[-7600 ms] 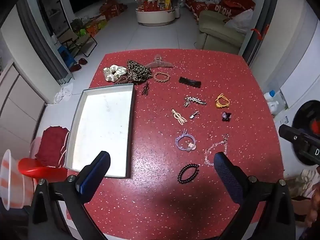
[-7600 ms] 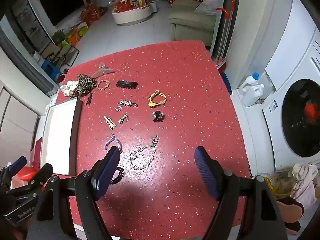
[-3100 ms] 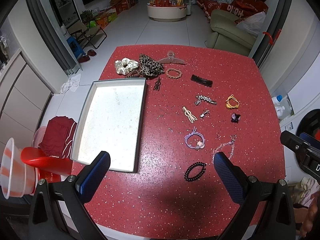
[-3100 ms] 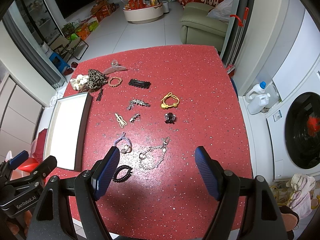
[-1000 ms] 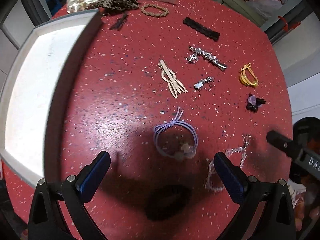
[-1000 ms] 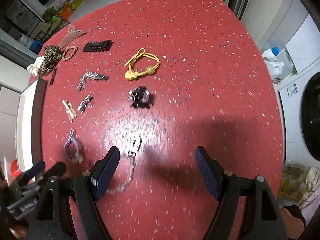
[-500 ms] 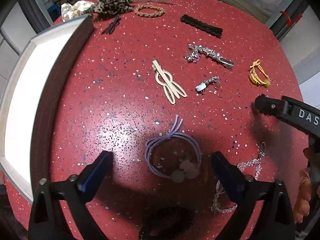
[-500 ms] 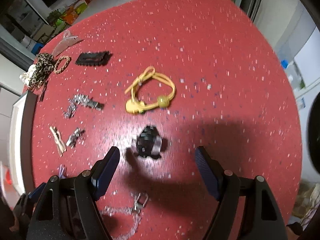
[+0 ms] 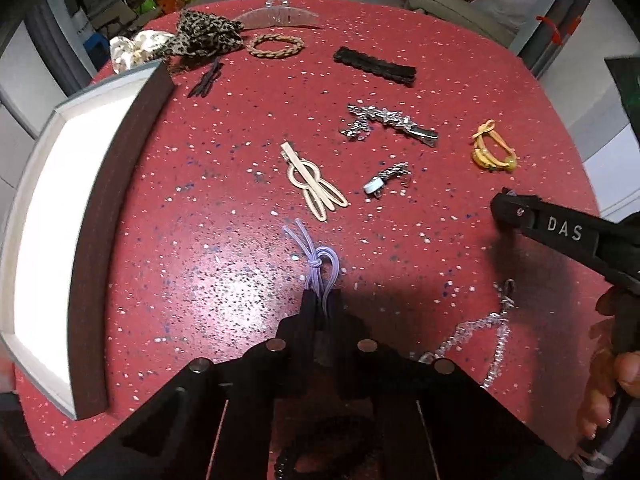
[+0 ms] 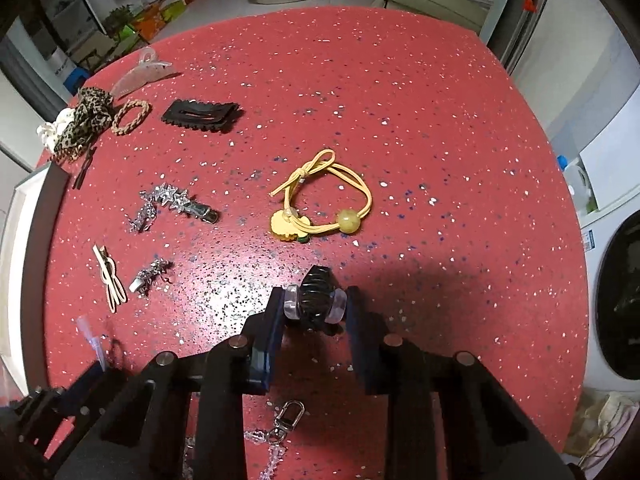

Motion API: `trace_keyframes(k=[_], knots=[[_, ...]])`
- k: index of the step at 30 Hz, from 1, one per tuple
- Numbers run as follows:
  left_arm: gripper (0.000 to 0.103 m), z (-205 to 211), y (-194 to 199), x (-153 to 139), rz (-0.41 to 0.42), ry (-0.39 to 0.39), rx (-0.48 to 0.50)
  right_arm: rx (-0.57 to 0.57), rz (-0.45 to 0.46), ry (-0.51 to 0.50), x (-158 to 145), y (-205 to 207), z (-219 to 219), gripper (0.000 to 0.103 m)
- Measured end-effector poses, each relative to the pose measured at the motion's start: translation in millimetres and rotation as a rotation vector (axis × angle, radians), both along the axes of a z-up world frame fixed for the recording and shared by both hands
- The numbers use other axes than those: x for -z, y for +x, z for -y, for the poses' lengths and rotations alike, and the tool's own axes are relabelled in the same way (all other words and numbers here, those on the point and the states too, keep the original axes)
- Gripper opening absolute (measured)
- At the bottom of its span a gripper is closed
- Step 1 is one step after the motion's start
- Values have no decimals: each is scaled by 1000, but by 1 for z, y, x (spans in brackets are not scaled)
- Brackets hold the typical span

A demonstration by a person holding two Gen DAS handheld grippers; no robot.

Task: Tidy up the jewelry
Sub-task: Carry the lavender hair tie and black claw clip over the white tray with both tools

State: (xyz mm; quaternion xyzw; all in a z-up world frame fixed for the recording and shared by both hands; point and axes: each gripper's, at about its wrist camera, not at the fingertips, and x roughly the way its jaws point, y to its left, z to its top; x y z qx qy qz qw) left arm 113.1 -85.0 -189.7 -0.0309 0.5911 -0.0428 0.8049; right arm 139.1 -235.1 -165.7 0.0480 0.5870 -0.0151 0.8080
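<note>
My left gripper [image 9: 321, 305] is shut on the purple hair tie [image 9: 316, 258], whose loops and tails stick out ahead of the tips over the red table [image 9: 208, 208]. My right gripper [image 10: 315, 305] is shut on a small black claw clip [image 10: 315, 295] with clear ends, just above the table [image 10: 440, 160]. The white tray [image 9: 52, 208] lies at the left and shows in the right wrist view [image 10: 16, 216] at the left edge. The right gripper's body [image 9: 560, 236] shows at the right of the left wrist view.
On the table lie a yellow hair tie [image 10: 320, 204], silver clip [image 9: 392, 122], beige clip [image 9: 316, 188], small silver clip [image 9: 384, 180], black clip [image 9: 374, 65], braided band [image 9: 275, 45], leopard scrunchie [image 9: 204, 36], silver chain [image 9: 480, 336]. A washing machine [image 10: 616, 300] stands right.
Both grippers have come down to the table and closed: the left on the purple hair tie, the right on the black claw clip. Half a second ago both were open above them.
</note>
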Motion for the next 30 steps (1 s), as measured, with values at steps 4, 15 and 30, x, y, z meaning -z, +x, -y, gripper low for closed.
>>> trace_keyframes(k=[4, 15, 30], knots=[[3, -28, -16, -7, 3, -69, -1, 17, 10, 37, -5, -7, 9, 32], [3, -61, -38, -42, 39, -152, 22, 32, -13, 136, -28, -40, 14, 32], [3, -128, -69, -85, 122, -167, -33, -45, -24, 181, -54, -67, -46, 32]])
